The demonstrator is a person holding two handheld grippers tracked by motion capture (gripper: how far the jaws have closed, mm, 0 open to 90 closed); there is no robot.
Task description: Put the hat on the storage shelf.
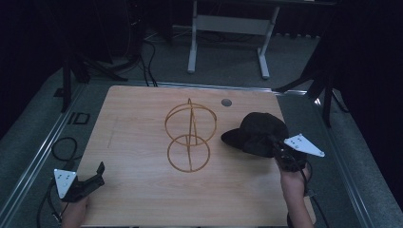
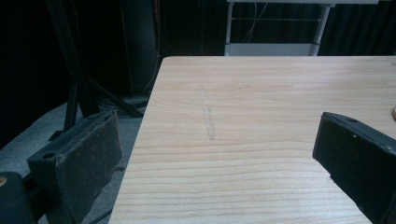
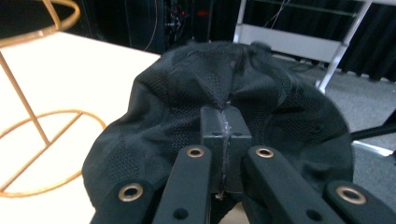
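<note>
The right tongs (image 3: pixel 226 122) are clamped on a pinch of fabric at the crown of a black mesh baseball cap (image 1: pixel 259 132), jaws pressed together with cloth between them. The cap sits on a pale wood-grain surface (image 1: pixel 138 142), just right of a gold wire stand of two rings joined by upright rods (image 1: pixel 189 134), its brim pointing toward the stand. The left tongs (image 1: pixel 95 178) rest at the surface's near left corner, well apart from the stand, jaws spread wide with nothing between them; the left gripper view looks across bare wood marked by a faint grey pencil line (image 2: pixel 208 114). Beyond the stand, a small round grey grommet (image 1: pixel 226 102) sits near the far edge. Around the surface lies grey carpet (image 1: pixel 228 57), with a white metal table frame (image 1: pixel 228 23), black cables (image 1: pixel 147 61) and dark tripod legs (image 1: pixel 325 90) against black curtains.
</note>
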